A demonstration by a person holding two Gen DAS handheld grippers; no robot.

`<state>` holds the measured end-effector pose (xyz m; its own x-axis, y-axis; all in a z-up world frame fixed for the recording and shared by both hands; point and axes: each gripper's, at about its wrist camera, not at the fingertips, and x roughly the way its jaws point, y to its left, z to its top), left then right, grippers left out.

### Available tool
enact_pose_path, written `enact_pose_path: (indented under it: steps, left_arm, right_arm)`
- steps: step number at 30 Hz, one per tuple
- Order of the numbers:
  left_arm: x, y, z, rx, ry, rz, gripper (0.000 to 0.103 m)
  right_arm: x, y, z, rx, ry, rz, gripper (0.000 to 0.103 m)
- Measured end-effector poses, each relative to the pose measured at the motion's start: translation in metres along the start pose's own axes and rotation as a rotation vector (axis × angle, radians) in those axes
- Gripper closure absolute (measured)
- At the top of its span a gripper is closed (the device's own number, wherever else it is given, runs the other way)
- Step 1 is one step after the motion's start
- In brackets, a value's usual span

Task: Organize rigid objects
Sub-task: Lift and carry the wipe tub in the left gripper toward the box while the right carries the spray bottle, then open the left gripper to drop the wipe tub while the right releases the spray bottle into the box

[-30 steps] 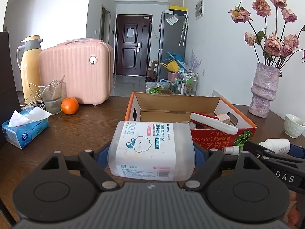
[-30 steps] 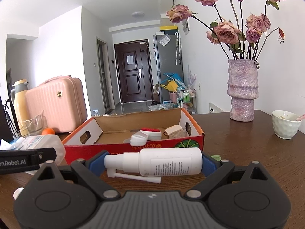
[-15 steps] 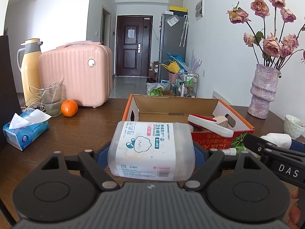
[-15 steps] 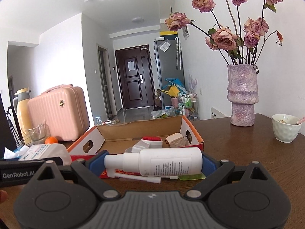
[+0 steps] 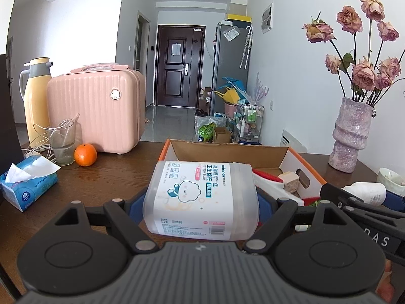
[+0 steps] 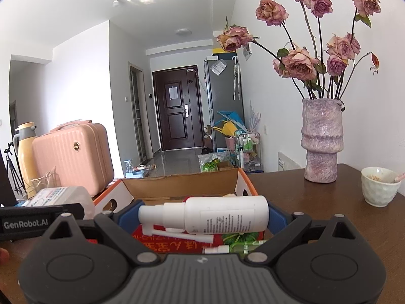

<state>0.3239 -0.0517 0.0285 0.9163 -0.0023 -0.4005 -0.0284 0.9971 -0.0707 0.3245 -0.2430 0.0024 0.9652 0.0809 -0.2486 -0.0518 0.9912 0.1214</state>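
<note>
Cotton-bud tub (image 5: 201, 200), spray bottle (image 6: 220, 214) — both gripped

White spray bottle (image 6: 222, 215) crosswise between jaws, before cardboard box (image 6: 182, 185).

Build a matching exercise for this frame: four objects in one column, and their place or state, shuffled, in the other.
Objects:
1. cotton bud box
2. white spray bottle
3. orange
4. white cup

Places or states:
A. on the table beside the purple vase
B. lying sideways in the right tongs
C. on the table in front of the pink case
D. clamped in the left tongs

Pairs: 1-D, 2-B, 3-C, 4-A
</note>
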Motion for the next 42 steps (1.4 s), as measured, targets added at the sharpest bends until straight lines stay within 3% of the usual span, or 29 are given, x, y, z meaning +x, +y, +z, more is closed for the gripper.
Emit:
enact_pose_path:
  steps: [19, 42]
  left_arm:
    - [0.049, 0.006, 0.043, -0.078, -0.042, 0.032, 0.020]
    - [0.128, 0.001, 0.059, -0.047, 0.021, 0.072, 0.020]
  right_arm:
    - [0.064, 0.007, 0.024, -0.046, -0.005, 0.011, 0.006]
    - [0.147, 0.004, 0.041, -0.057, 0.057, -0.027, 0.006]
